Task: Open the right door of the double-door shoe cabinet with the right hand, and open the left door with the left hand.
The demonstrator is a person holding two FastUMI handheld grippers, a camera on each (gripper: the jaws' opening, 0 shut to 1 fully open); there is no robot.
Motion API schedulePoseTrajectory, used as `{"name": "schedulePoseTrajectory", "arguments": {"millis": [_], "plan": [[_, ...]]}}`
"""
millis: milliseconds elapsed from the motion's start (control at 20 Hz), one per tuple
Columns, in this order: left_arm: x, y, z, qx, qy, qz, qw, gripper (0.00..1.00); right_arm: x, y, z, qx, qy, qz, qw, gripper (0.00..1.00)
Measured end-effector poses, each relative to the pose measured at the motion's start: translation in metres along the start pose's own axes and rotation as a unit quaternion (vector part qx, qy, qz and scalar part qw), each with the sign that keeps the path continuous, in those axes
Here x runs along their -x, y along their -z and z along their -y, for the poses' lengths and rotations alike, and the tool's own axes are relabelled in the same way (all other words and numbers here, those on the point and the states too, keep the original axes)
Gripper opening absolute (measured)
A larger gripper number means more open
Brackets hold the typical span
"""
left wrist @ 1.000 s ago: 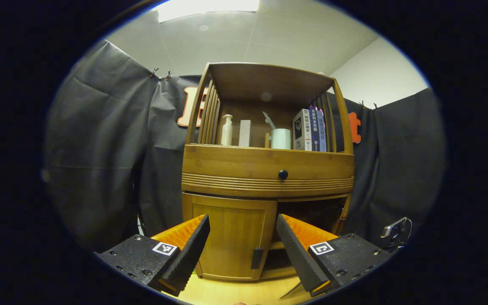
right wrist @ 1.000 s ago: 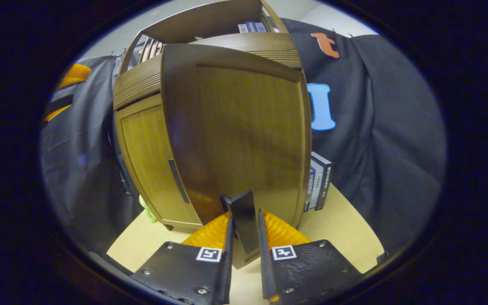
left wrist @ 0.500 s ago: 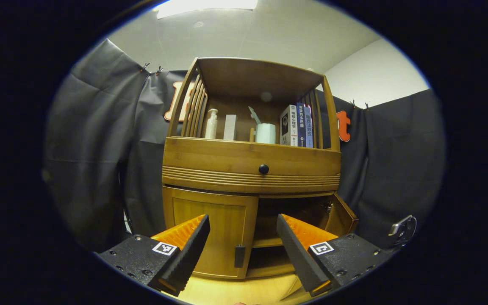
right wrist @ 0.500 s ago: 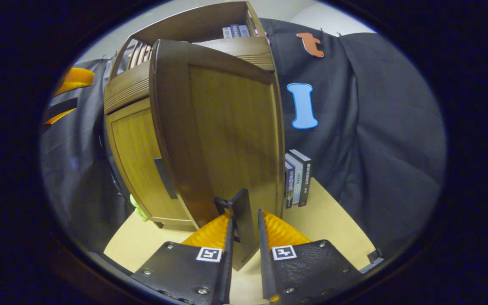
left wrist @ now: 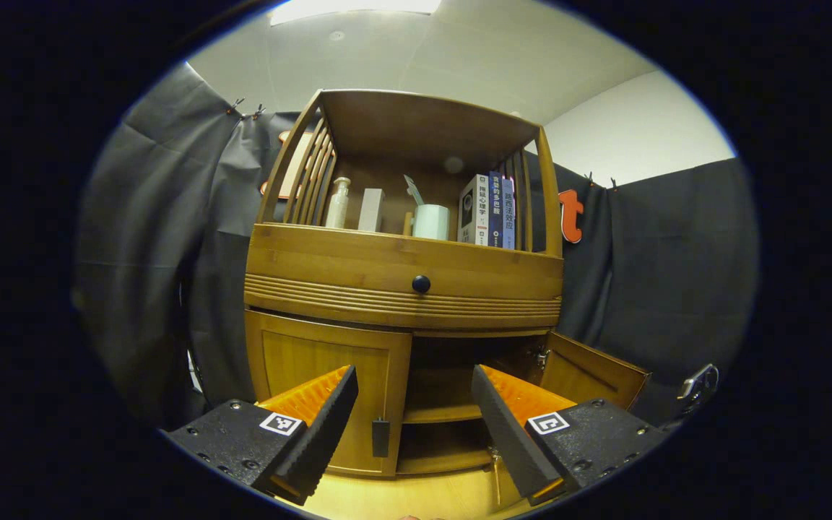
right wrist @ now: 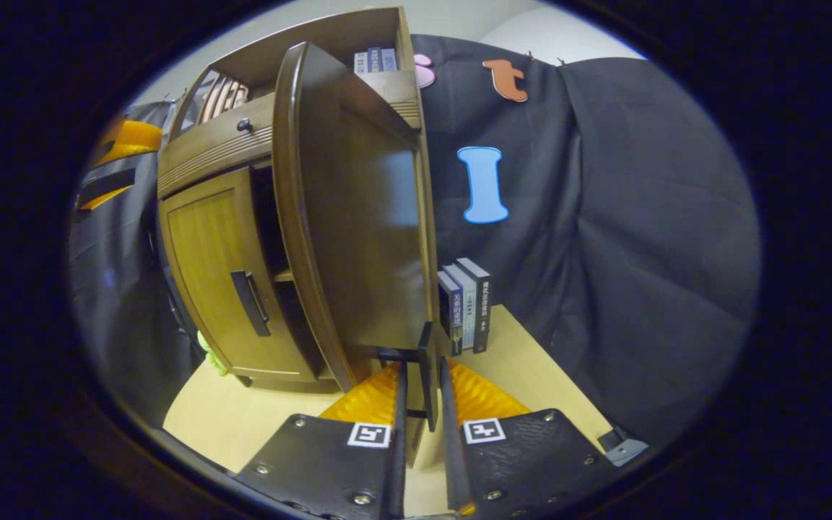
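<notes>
We are facing the wooden shoe cabinet [left wrist: 405, 289], which is standing on the pale table [right wrist: 257, 419] against the black cloth wall [right wrist: 640, 253]. In the left gripper view its right door [left wrist: 589, 372] is standing swung outward, showing the dark inside and a shelf board [left wrist: 441, 413], while the left door [left wrist: 318, 390] is sitting flush and closed. In the right gripper view we are seeing the same right door [right wrist: 358, 217] edge-on and close, angled well away from the cabinet front, with the closed left door [right wrist: 217, 282] beyond it.

Above the doors a drawer front with a round black knob [left wrist: 421, 284] is running across the cabinet, and the open top shelf is carrying a pump bottle [left wrist: 338, 203], a pale box [left wrist: 371, 210], a white cup [left wrist: 431, 222] and a row of upright books [left wrist: 488, 210]. Three more books [right wrist: 466, 303] are standing on the table just beside the cabinet.

We are holding the right gripper [right wrist: 422, 404] with its jaws closed down to a narrow gap, both pressing on the right door's dark handle [right wrist: 427, 361]. The left gripper [left wrist: 412, 404] is hovering in front of the cabinet with its jaws spread wide and gripping nothing; the left door's dark handle [left wrist: 380, 438] is showing between them, farther off.
</notes>
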State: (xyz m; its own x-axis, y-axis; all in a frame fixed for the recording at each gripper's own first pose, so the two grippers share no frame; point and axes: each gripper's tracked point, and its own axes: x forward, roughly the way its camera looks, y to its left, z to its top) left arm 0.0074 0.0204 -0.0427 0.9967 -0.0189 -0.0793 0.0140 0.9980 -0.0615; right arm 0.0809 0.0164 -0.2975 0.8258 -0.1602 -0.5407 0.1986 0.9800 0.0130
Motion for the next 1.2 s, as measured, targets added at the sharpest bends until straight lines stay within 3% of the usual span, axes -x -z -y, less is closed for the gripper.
{"name": "schedulePoseTrajectory", "arguments": {"millis": [250,550,750,950,1200], "plan": [[-0.008,0.01,0.009,0.0,0.014,-0.01,1.0,0.98,0.009,-0.014,0.023,0.004,0.014,0.024,1.0,0.23],[-0.017,0.015,0.022,0.003,0.03,-0.013,0.999,0.96,0.014,-0.027,0.062,0.004,0.058,0.038,0.998,0.22],[-0.023,0.025,0.019,0.0,0.028,-0.023,0.999,0.98,0.019,-0.034,0.089,0.001,0.091,0.045,0.995,0.22],[-0.031,0.038,0.012,0.0,0.02,-0.036,0.999,0.96,0.023,-0.047,0.097,-0.014,0.097,0.055,0.994,0.23],[-0.048,0.062,-0.011,-0.016,-0.002,-0.05,0.999,0.96,0.044,-0.101,0.098,-0.021,0.107,0.107,0.988,0.22]]}}
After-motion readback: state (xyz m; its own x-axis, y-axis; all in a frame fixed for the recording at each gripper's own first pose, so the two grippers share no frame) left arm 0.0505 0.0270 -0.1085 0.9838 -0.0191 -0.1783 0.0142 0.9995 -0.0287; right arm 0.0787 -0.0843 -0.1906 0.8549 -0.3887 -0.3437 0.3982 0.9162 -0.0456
